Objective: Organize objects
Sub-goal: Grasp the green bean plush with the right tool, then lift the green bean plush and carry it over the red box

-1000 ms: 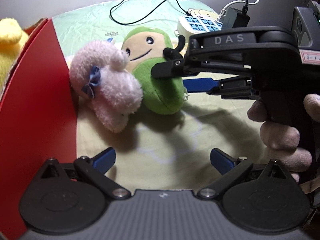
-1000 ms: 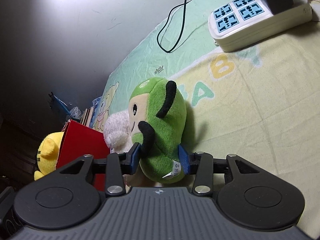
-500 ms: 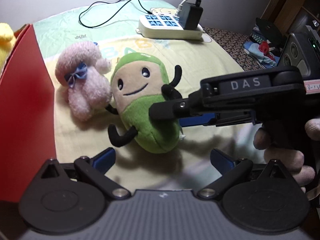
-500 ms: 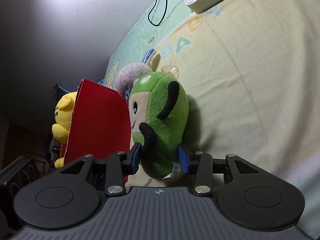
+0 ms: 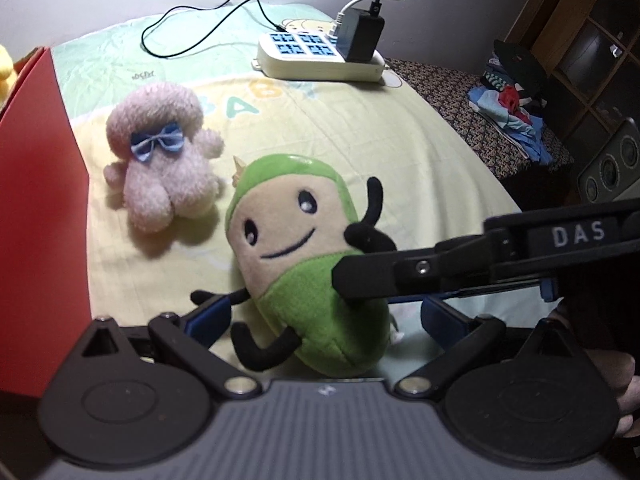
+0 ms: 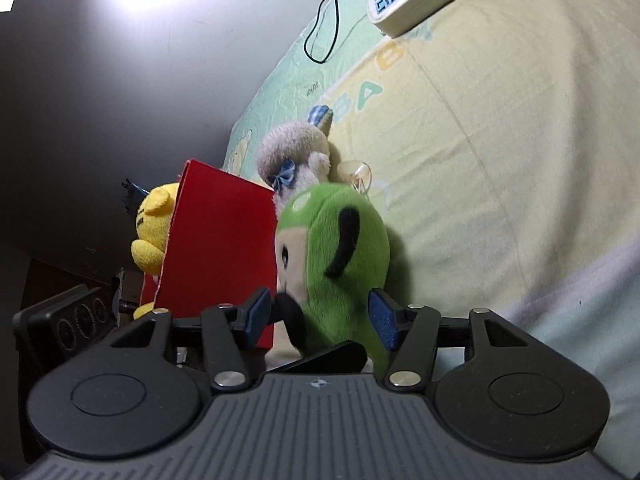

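Note:
A green plush toy with a beige smiling face [image 5: 304, 264] is held above the yellow bed sheet. My right gripper [image 6: 318, 316] is shut on its lower body; in the right wrist view the plush [image 6: 336, 268] fills the space between the blue pads. My left gripper [image 5: 316, 318] is open, its blue pads on either side of the plush's lower end without pressing it. A pink fluffy plush with a blue bow [image 5: 160, 160] lies on the sheet beyond, by the red box [image 5: 36, 200]. A yellow plush [image 6: 154, 232] sits in the box.
A white power strip with a black adapter and cables [image 5: 320, 52] lies at the far end of the bed. A pile of clothes [image 5: 508, 100] sits on a dark surface at the right. The wall runs along the far side.
The green plush has come closer to my left gripper and now sits between its open pads. The right gripper's jaws look slightly wider around it. The pink plush stays put.

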Tool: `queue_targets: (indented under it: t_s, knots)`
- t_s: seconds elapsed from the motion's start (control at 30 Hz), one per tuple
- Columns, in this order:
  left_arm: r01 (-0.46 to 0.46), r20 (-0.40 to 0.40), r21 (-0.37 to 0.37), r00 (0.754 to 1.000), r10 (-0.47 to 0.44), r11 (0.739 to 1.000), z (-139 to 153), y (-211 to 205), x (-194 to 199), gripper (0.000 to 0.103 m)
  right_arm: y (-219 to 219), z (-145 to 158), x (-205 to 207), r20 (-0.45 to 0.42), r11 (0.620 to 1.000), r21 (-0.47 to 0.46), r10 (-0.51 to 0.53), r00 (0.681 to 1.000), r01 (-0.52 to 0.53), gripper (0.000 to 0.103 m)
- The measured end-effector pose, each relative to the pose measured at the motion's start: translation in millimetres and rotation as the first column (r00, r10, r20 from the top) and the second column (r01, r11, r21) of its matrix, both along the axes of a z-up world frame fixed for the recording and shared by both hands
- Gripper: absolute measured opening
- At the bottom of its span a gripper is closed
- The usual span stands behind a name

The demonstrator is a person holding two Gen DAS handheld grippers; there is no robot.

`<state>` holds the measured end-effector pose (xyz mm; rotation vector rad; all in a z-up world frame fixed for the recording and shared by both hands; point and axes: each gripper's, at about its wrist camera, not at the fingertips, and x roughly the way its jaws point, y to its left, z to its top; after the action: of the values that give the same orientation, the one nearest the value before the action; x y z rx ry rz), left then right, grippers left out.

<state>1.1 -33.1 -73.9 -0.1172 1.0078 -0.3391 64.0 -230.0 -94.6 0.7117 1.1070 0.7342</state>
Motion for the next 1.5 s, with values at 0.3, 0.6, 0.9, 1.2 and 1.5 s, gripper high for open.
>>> queue_targets:
  t_s: [0.3,0.6,0.9,1.2,1.5]
  knots:
    - [-0.054,-0.057,-0.05,0.997,0.051,0.997,-12,6,16,0.09,9,-22,16,-0.088,1.0,0.03,0.013,0.996,-0.01,0.06]
    - [-0.062,-0.073,-0.061,0.996,0.058,0.996,-4,7,8,0.086,3,-13,4,-0.107,0.998,0.053,0.043,0.993,-0.038,0.056]
    - [-0.019,-0.078,-0.028,0.997,0.016,0.999,11,-1,-32,0.087,1,-5,-32,-0.141,0.993,0.072,0.105,0.984,-0.096,0.056]
    - [-0.057,-0.061,-0.005,0.997,0.056,0.998,32,22,-75,0.087,40,19,-56,-0.073,0.96,0.077,0.276,0.958,-0.271,0.056]
    - [-0.219,0.01,0.046,0.976,0.219,0.975,64,68,-127,0.086,107,45,-70,0.005,0.872,0.125,0.477,0.879,-0.474,0.055]
